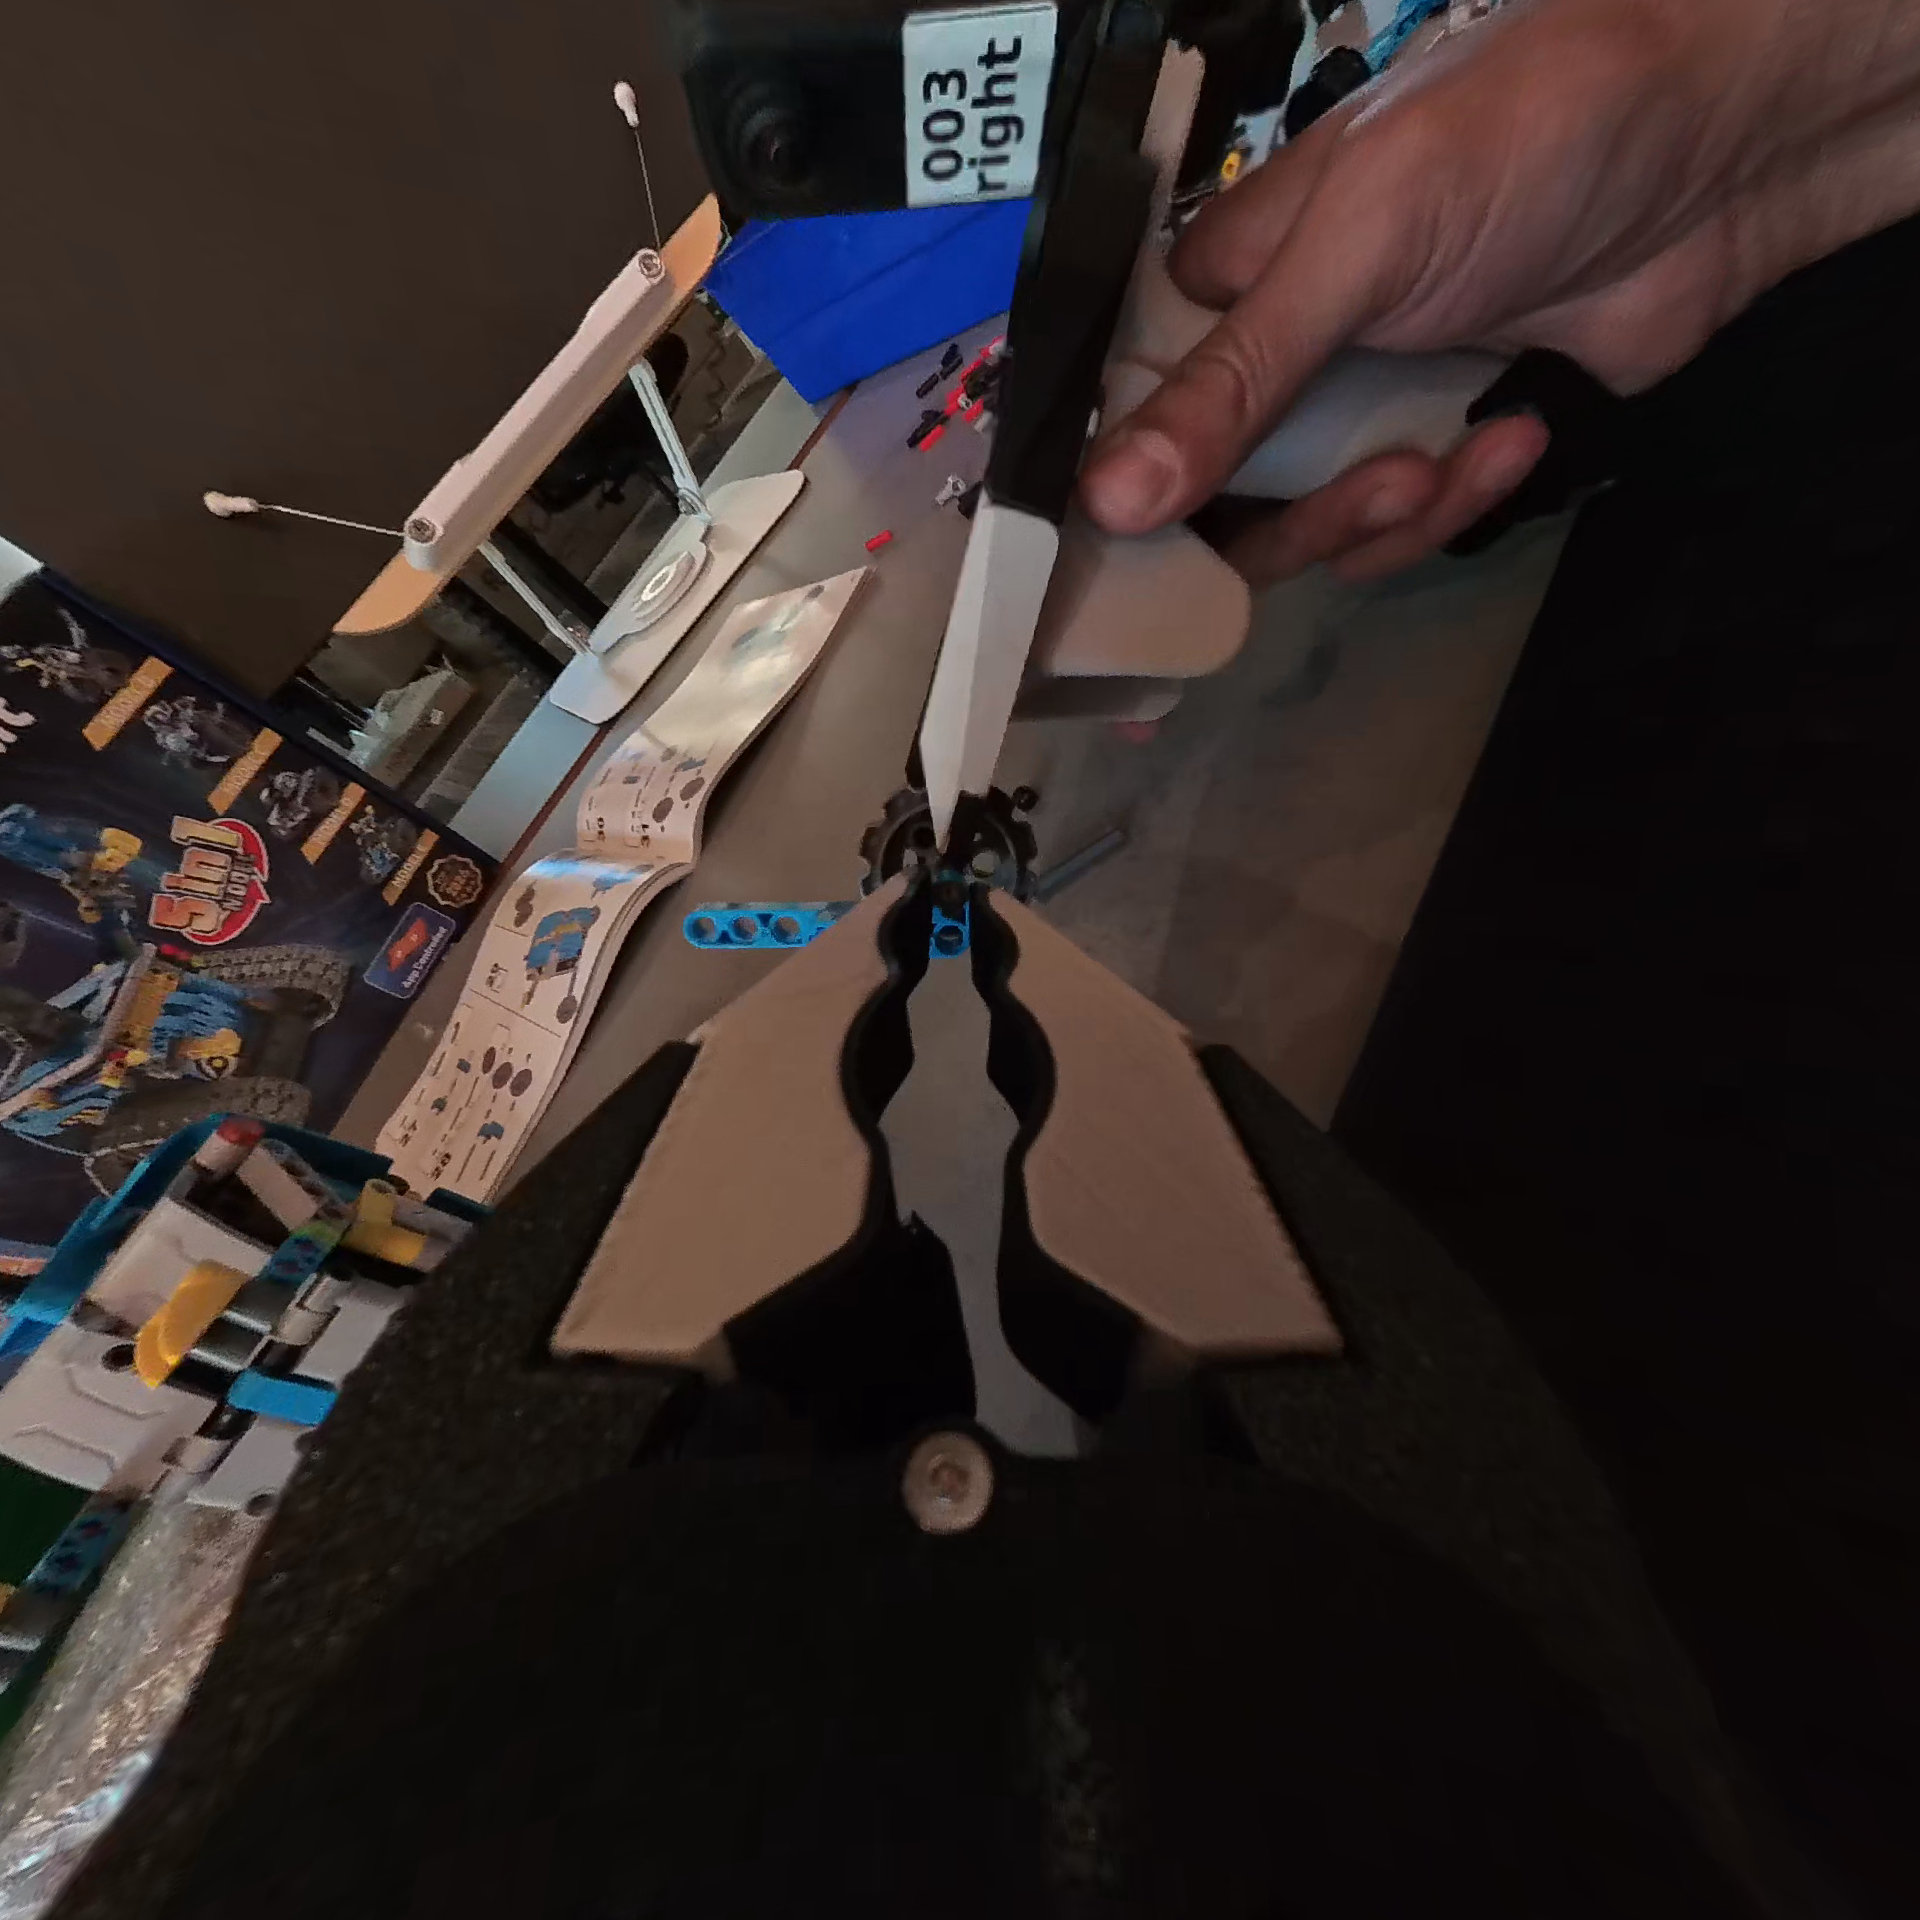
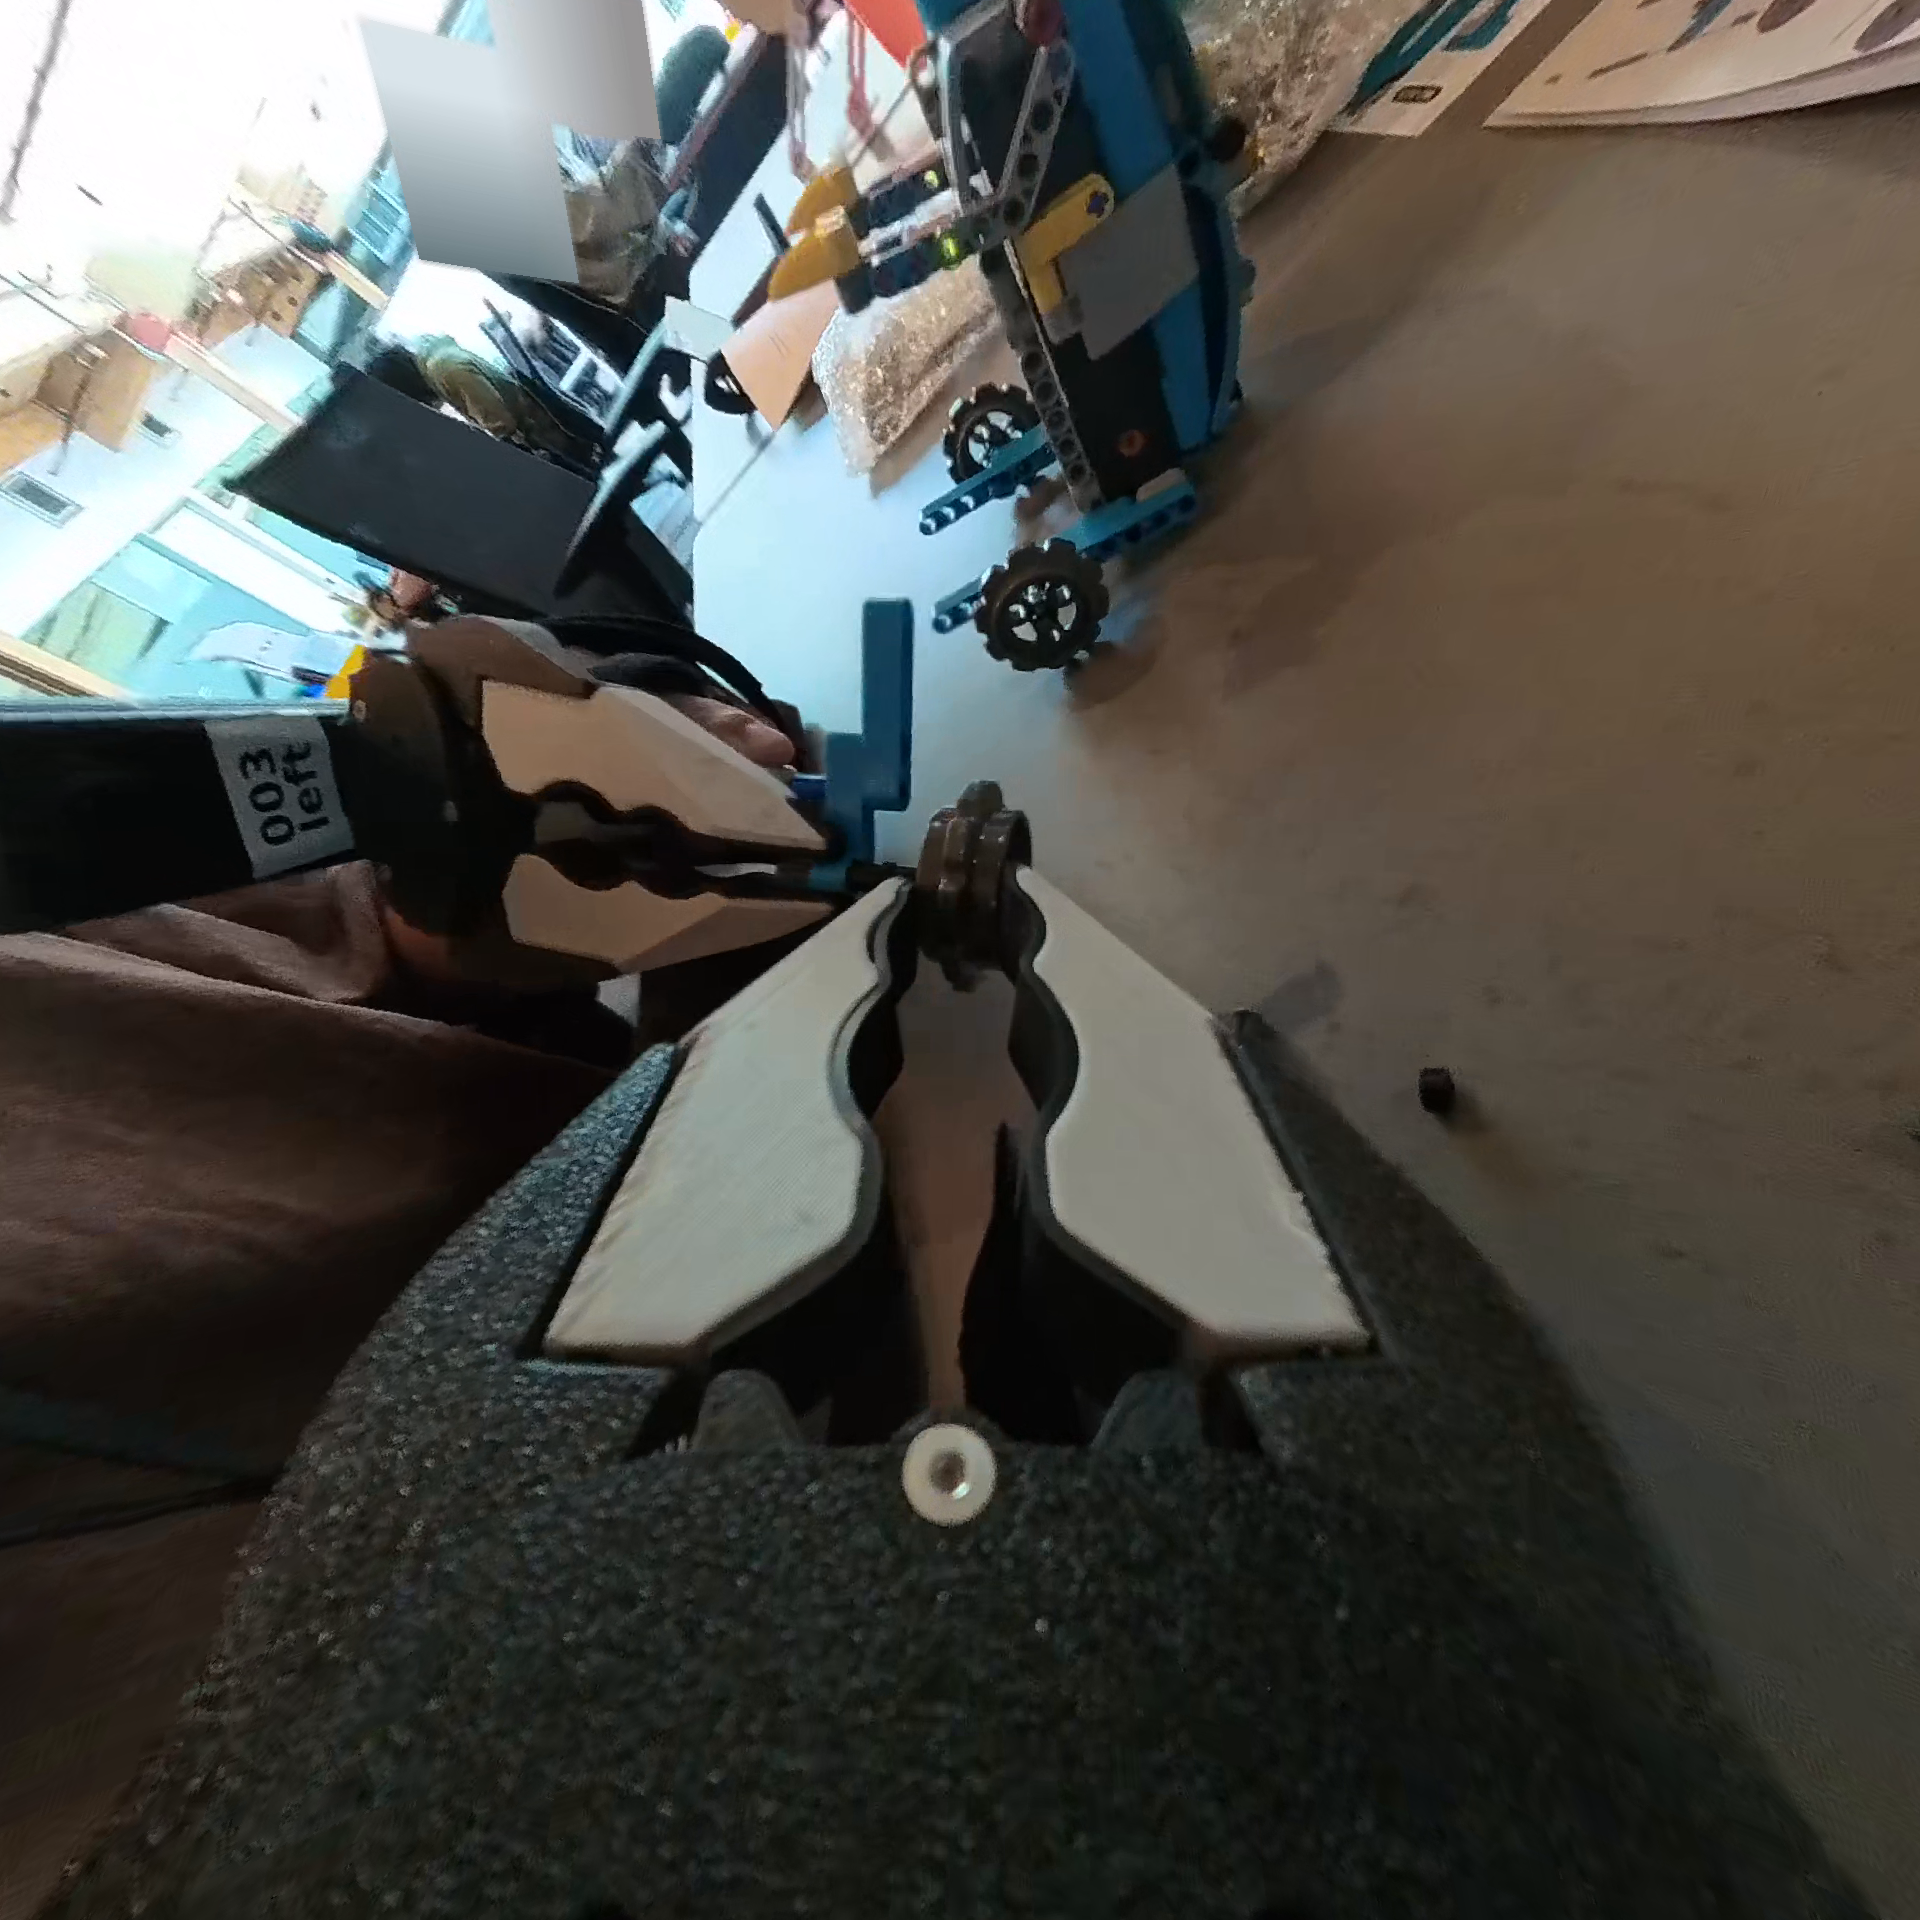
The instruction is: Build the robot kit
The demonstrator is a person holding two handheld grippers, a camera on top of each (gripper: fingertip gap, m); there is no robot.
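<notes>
Two grippers meet: our left gripper [image 1: 940, 904] clamps a blue beam [image 1: 748, 925]; our right gripper [image 2: 961, 883] grasps a black gear wheel [image 2: 971, 852] beside it.

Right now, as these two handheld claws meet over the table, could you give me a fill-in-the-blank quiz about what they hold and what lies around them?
1. The left gripper is shut on a perforated plastic beam coloured ____.
2. The right gripper is shut on a small black toothed ____.
3. Beside the open paper instruction booklet stands a toy box whose background is ____.
4. The blue brick-built vehicle has black ____.

Missing words: blue; wheel; dark; wheels
</notes>
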